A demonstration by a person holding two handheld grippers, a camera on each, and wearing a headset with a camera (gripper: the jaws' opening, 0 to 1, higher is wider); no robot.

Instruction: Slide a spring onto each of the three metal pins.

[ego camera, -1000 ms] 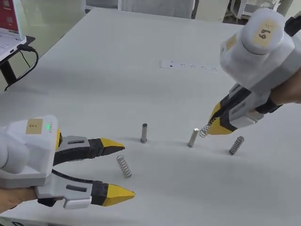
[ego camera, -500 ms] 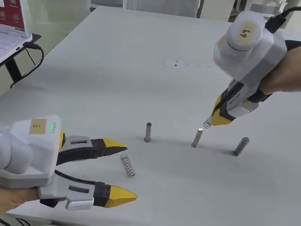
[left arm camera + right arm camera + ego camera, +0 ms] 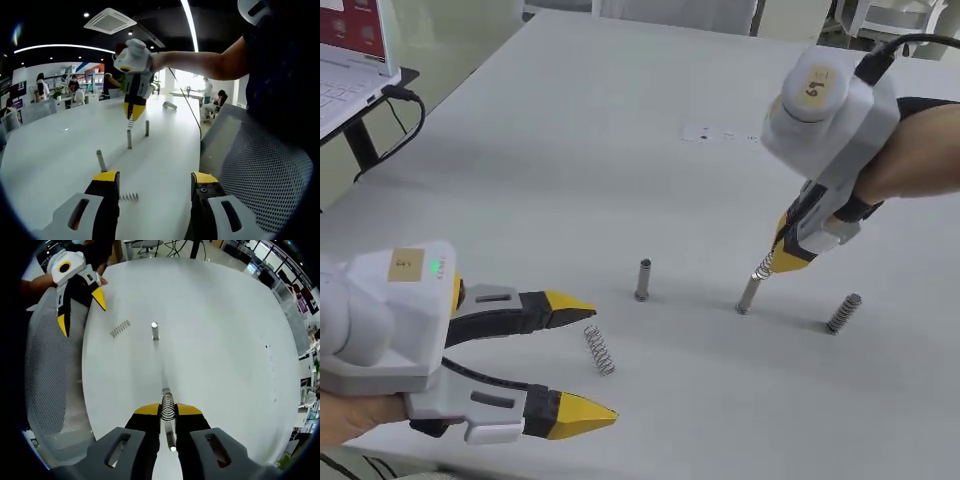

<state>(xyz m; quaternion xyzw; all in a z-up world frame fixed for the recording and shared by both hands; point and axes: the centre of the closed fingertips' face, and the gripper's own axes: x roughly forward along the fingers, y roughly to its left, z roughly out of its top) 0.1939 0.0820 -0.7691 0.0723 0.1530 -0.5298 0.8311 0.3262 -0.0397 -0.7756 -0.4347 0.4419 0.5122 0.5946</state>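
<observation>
In right gripper [image 3: 782,262] a thin coiled steel spring [image 3: 764,266] is clenched, held nearly in line with grey metal middle pin [image 3: 748,296]; its lower end is set at the pin's tip. Well apart, left gripper [image 3: 600,361] is held agape.

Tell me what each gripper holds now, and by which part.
The right gripper is shut on a spring, by its upper part; its lower end sticks out over a pin. The left gripper is open and holds nothing.
</observation>
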